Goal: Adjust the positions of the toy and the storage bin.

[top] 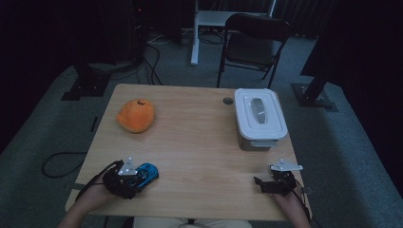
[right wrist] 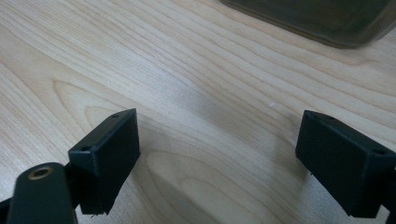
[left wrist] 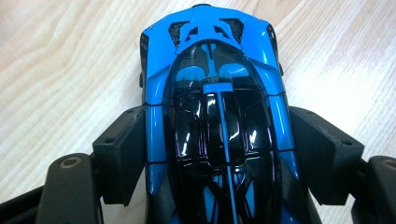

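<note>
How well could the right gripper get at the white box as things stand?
Probably well: the right gripper stands open, with bare table between it and the lidded white box.

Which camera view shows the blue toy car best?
The left gripper view: the blue toy car appears large from above, clamped between the left gripper pads. The high view shows it small and dim. The right gripper view shows table wood.
</note>
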Motion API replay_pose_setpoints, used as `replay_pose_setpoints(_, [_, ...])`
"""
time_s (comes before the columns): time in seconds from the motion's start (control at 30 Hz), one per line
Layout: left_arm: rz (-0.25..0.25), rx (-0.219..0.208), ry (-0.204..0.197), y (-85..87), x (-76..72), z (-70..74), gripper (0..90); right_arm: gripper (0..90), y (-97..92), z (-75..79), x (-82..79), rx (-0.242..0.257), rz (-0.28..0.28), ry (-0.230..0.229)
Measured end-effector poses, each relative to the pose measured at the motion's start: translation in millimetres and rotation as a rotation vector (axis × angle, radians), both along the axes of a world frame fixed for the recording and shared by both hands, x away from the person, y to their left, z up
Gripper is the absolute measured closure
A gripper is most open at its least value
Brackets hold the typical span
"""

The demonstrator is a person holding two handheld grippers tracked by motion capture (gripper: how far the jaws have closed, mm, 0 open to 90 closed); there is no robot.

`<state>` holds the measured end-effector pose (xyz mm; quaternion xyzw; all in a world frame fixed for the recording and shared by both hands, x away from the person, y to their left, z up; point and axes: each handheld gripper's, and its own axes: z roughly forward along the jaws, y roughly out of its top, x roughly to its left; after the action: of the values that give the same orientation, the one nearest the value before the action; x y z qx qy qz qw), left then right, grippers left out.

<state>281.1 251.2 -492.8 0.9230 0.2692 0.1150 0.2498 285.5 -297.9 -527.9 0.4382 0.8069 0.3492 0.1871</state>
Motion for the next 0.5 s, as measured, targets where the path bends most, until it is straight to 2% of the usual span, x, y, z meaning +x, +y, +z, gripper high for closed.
replay_pose_setpoints(0.07, [-0.002,0.001,0.013,1.9,1.3,-3.9,25.9,13.1,0.0,0.0,0.0,0.0,0.0,0.0])
replay_pose_setpoints(0.23, [0.003,-0.043,0.039,8.3,2.5,-8.7,25.6,13.1,0.0,0.0,0.0,0.0,0.0,0.0])
replay_pose_setpoints(0.4, [0.006,-0.032,0.034,6.2,2.5,-7.3,25.2,13.2,0.1,0.0,-0.1,0.0,0.0,0.0])
replay_pose_setpoints(0.5, [0.027,-0.042,0.052,6.3,3.4,-5.0,25.2,13.2,0.0,0.0,-0.1,0.0,0.0,-0.001])
